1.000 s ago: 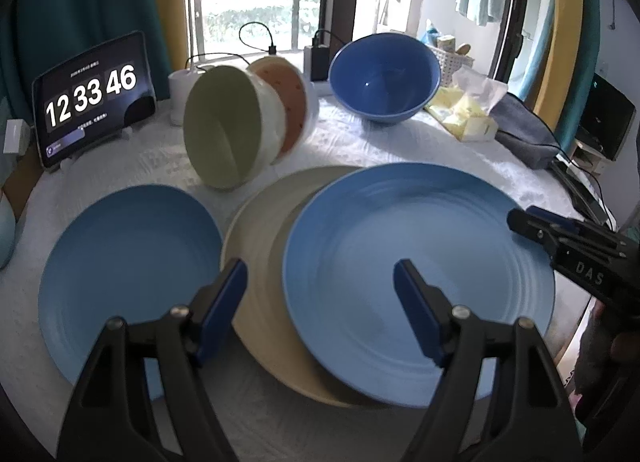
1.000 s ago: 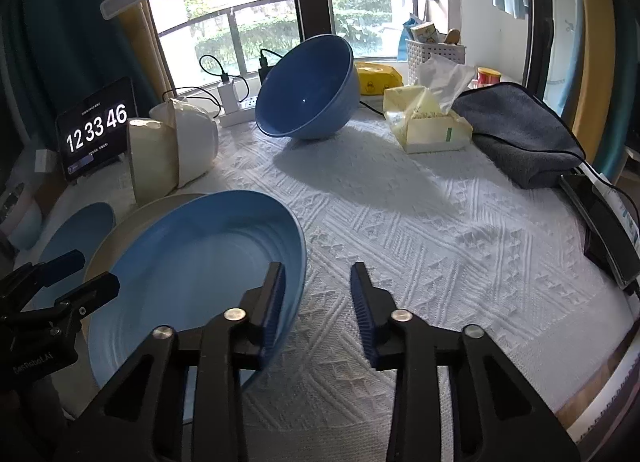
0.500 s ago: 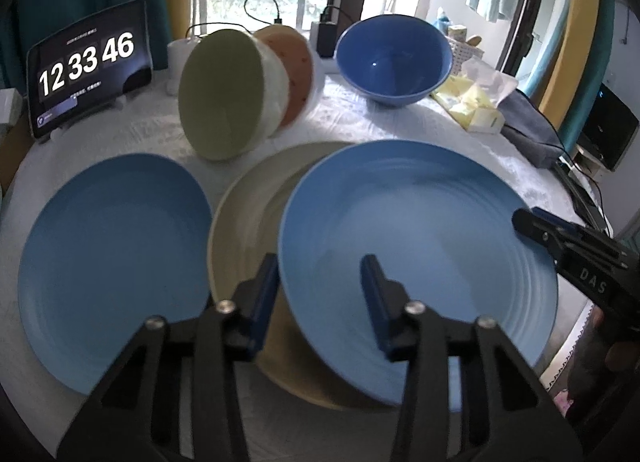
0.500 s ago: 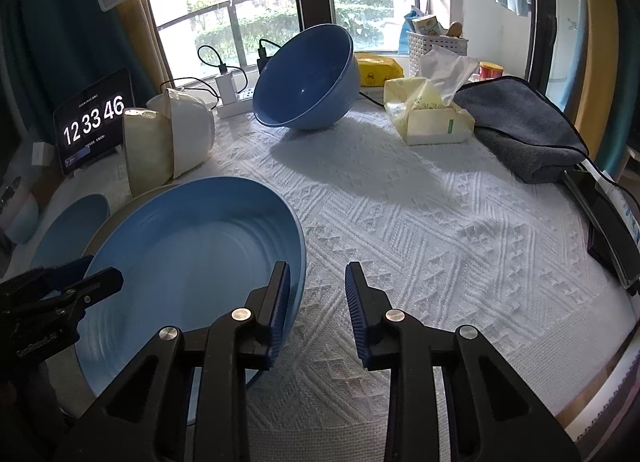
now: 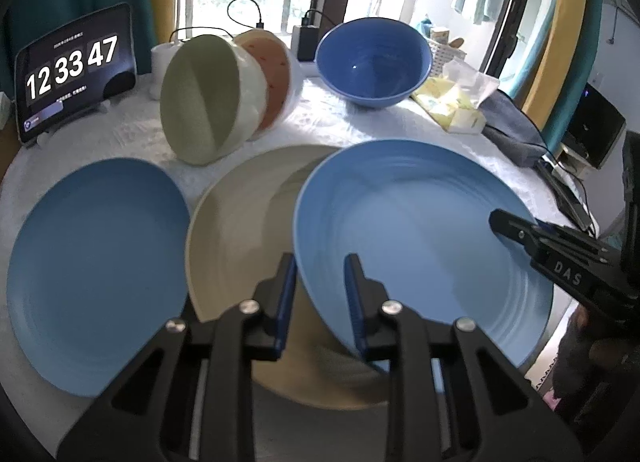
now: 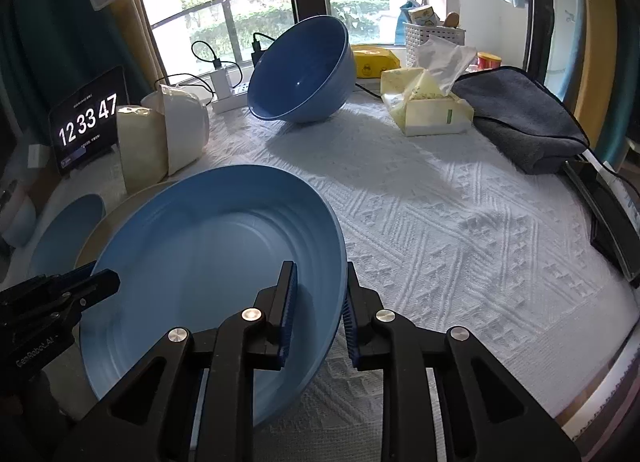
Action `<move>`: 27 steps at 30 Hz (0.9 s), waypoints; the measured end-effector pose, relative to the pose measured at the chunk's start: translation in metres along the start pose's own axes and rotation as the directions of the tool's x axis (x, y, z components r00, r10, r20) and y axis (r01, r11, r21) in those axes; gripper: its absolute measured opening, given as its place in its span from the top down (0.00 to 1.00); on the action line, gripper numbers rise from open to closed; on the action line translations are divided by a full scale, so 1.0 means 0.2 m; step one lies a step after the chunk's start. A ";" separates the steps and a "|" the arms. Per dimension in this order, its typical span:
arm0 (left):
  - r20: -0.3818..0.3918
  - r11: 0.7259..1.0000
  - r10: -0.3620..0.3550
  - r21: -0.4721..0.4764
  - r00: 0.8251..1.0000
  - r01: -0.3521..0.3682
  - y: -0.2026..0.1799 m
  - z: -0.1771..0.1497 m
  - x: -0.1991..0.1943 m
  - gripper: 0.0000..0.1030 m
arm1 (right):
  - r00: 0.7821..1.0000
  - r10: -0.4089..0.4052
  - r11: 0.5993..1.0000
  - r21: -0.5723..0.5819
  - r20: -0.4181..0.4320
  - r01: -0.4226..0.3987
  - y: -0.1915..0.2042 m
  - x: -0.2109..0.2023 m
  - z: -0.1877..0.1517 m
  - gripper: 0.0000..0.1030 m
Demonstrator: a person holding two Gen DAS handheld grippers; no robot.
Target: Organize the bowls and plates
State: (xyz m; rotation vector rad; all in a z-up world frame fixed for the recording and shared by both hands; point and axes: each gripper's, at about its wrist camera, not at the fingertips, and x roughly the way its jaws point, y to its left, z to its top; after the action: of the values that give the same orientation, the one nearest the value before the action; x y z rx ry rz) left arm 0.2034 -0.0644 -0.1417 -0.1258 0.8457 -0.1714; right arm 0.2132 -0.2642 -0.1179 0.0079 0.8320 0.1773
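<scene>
The large blue plate is held tilted above the tabletop, overlapping the right part of a beige plate that lies flat beneath it. Both tools grip its rim from opposite sides: the left hand-held gripper has its fingers drawn narrow around the near-left edge, one blue pad under the rim and the other on the plate's upper face, and the right hand-held gripper is likewise pinched onto the right edge, one pad inside the plate and the other outside it. In the left wrist view the right tool also shows as a black arm reaching onto the plate's far right rim. Just left of the beige plate lies a second blue plate, flat on the white textured cloth and close to the beige one; whether they touch cannot be told. Behind the plates, a green bowl stands on its side with an orange-lined bowl nested close behind it. Further right, a deep blue bowl sits tilted near the window. A tablet clock reading 12 33 47 stands at the back left. A tissue pack and a folded grey towel rest on the right side of the tabletop, well apart from the plates.
</scene>
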 end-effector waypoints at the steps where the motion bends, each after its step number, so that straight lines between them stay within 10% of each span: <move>1: 0.001 1.000 -0.005 -0.001 1.000 0.005 0.00 0.00 0.00 0.76 | 1.000 -0.004 1.000 0.001 0.001 0.004 0.00 0.00 0.00 0.78; 27: 0.193 0.999 -0.030 -0.031 0.981 0.037 0.14 0.07 -0.27 0.76 | 0.990 -0.035 0.998 -0.053 0.135 0.042 0.19 -0.23 0.14 0.80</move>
State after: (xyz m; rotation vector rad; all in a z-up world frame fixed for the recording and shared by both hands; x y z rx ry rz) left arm 0.1813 -0.0253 -0.0984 -0.1860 0.6540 -0.1738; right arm 0.1971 -0.2315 -0.0616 -0.0483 0.6920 0.1618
